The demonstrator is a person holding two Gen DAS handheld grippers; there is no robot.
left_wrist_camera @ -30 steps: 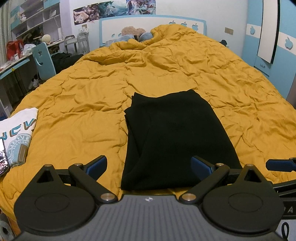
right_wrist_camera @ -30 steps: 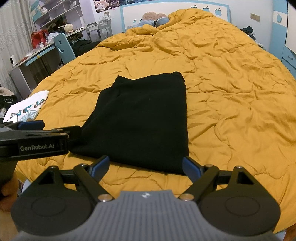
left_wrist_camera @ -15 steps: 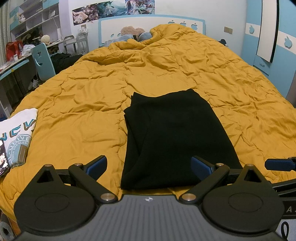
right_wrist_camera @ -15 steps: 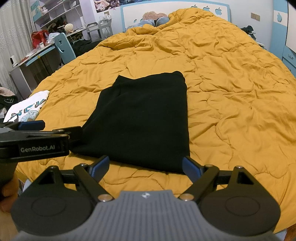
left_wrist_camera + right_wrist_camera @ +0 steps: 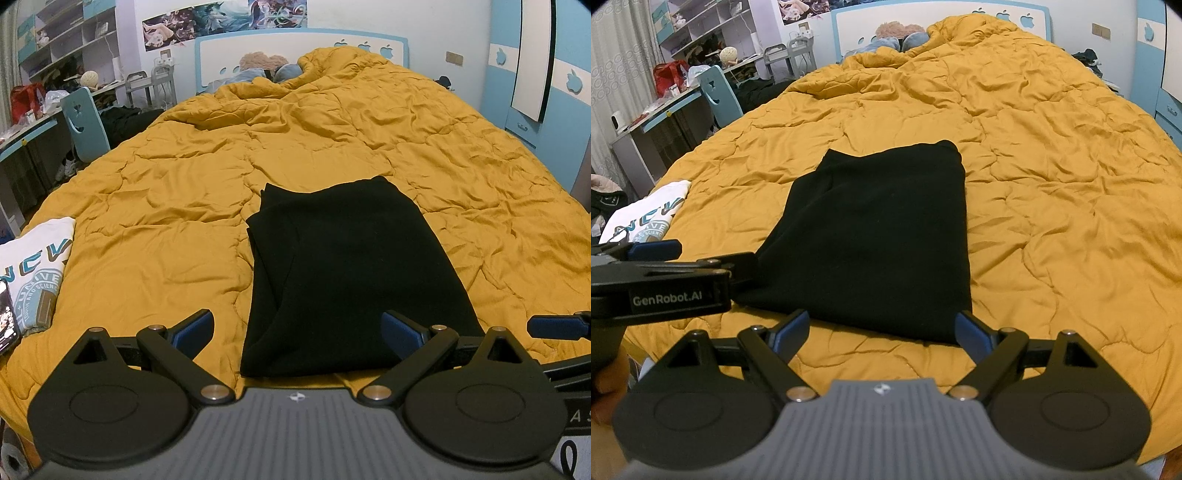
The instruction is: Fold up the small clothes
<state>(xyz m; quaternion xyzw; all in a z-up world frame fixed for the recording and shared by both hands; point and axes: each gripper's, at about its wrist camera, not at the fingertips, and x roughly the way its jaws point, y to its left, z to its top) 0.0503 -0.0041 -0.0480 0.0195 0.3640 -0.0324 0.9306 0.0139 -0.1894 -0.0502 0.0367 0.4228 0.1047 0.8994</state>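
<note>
A black garment (image 5: 343, 273) lies folded lengthwise into a long rectangle on the mustard quilt (image 5: 155, 229), its near hem toward me. My left gripper (image 5: 297, 326) hovers open just above that near hem, at its left part, holding nothing. In the right wrist view the same black garment (image 5: 882, 236) lies flat, and my right gripper (image 5: 882, 328) hangs open over its near right corner, empty. The left gripper's body (image 5: 665, 291) shows at the left edge of the right wrist view. One blue fingertip (image 5: 554, 328) of the right gripper shows at the right edge of the left wrist view.
A folded white printed T-shirt (image 5: 35, 269) lies at the bed's left edge beside a phone (image 5: 7, 317). Beyond the bed's left side stand a desk (image 5: 657, 122) and a blue chair (image 5: 85, 125). Pillows and a headboard (image 5: 295, 48) are at the far end, a blue wardrobe (image 5: 535, 74) at the right.
Nothing has visibly shifted; both grippers stay open near the garment's near hem and the garment lies as before.
</note>
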